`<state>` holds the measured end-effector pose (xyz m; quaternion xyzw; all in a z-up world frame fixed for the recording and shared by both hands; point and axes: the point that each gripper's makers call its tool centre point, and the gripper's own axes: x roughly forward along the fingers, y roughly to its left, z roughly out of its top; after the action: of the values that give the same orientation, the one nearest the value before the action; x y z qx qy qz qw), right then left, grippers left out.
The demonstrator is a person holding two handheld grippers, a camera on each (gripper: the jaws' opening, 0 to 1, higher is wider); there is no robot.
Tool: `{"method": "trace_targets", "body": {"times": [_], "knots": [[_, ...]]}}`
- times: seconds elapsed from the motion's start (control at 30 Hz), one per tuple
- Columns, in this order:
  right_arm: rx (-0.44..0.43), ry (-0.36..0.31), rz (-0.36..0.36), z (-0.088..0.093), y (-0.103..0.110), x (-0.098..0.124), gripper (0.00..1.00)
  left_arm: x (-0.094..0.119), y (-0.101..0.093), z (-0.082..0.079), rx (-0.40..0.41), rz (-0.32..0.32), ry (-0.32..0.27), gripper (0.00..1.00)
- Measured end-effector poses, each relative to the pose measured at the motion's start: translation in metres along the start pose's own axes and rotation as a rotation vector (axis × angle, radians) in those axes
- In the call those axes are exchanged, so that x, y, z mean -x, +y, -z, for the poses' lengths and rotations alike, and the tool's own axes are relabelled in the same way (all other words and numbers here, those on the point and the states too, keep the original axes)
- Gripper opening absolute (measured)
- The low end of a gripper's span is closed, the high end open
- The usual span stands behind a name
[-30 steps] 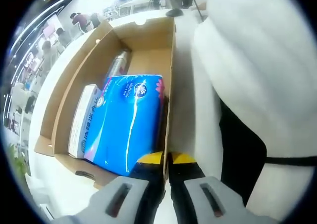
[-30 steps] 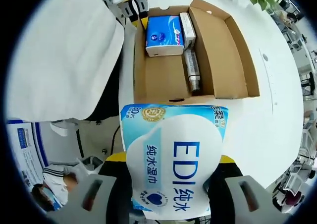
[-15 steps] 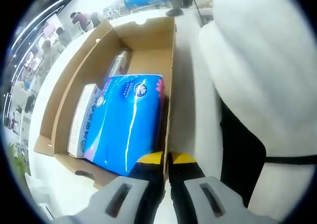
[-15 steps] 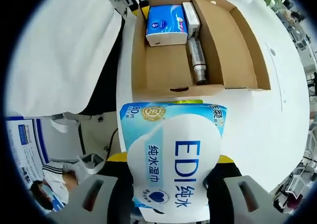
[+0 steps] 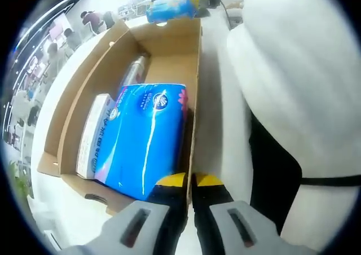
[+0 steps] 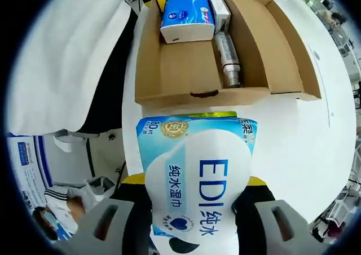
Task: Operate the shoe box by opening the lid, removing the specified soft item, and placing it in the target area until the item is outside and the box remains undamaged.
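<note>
Wet-wipes pack (image 6: 197, 181), light blue w/ white "EDI" label, fills lower centre of right gripper view, clamped between the right gripper (image 6: 194, 210) jaws, outside and just below the open cardboard shoe box (image 6: 175, 74) on the white table (image 6: 293, 142). Box, upper part of that view, holds a blue tissue pack (image 6: 186, 18), a slim white carton (image 6: 219, 9) and a silver cylinder (image 6: 228, 60). In left gripper view, left gripper (image 5: 189, 184) at bottom centre is pinched onto the box wall (image 5: 194, 97), blue tissue pack (image 5: 144, 136) just left of it; person's white sleeve (image 5: 299, 86) at right.

Matt cardboard shoe box (image 6: 186, 77); glossy plastic wipes pack (image 6: 197, 179) (blue-white wrapper).
</note>
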<state>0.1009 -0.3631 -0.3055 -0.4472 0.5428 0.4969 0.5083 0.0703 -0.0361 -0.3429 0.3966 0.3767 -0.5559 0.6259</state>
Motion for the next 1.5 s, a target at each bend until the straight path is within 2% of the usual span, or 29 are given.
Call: {"method": "trace_targets", "body": {"times": [0.17,0.3,0.6,1.0,1.5], "knots": [[0.014,0.005,0.009,-0.001,0.0,-0.005,0.57,-0.001,0.0,0.0,0.0,0.0,0.0,0.03],[0.012,-0.018,0.045,-0.006,-0.008,-0.006,0.57,-0.002,0.0,0.001,-0.001,0.001,0.0,0.03],[0.055,0.017,0.064,-0.005,-0.017,-0.018,0.57,-0.002,0.0,0.002,-0.002,0.0,0.002,0.03],[0.016,0.011,0.053,-0.007,-0.016,-0.034,0.58,-0.002,0.0,0.001,-0.001,0.002,0.002,0.03],[0.04,0.028,0.048,-0.009,-0.016,-0.048,0.57,-0.001,0.0,0.001,-0.002,0.007,0.001,0.03]]}}
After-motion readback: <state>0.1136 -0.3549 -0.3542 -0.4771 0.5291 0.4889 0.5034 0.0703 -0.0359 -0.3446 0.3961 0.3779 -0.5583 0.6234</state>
